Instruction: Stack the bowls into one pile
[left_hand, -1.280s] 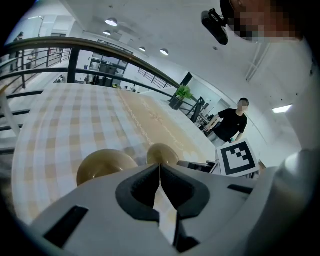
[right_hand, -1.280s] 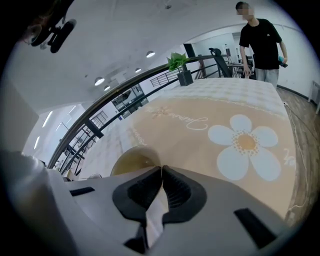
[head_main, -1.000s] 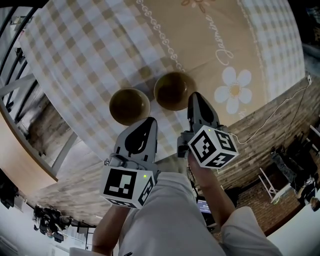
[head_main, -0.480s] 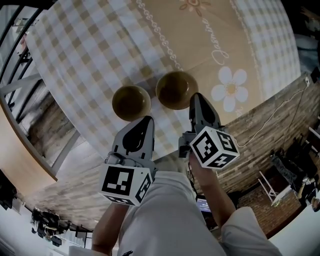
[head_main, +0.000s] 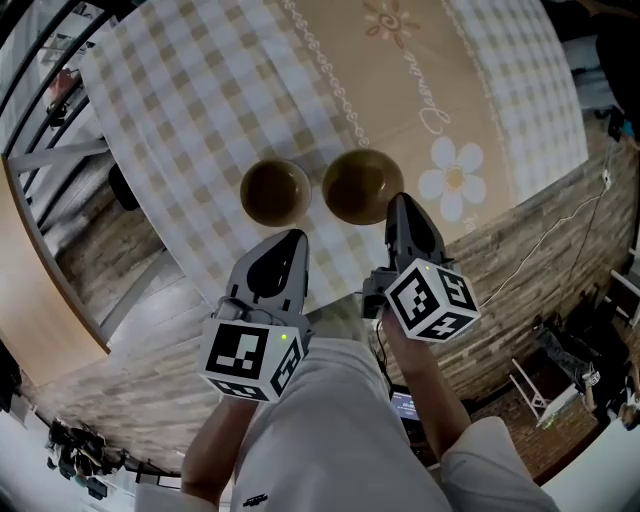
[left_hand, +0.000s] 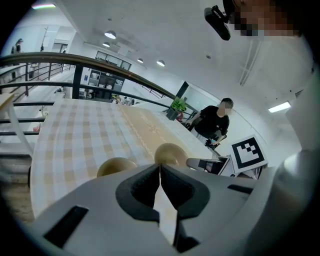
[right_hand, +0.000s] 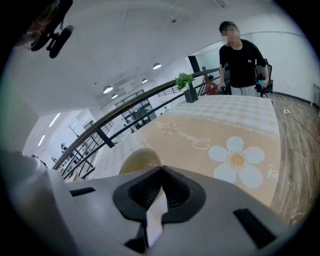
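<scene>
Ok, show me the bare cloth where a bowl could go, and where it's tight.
Free: checked cloth left of the left bowl, beige band beyond both bowls, daisy print right of the right bowl. Tight: the slim gap between the bowls, and the near edge under the left gripper and right gripper.

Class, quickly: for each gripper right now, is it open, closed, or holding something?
Left gripper: closed, jaws together, holding nothing.
Right gripper: closed, jaws together, holding nothing.
</scene>
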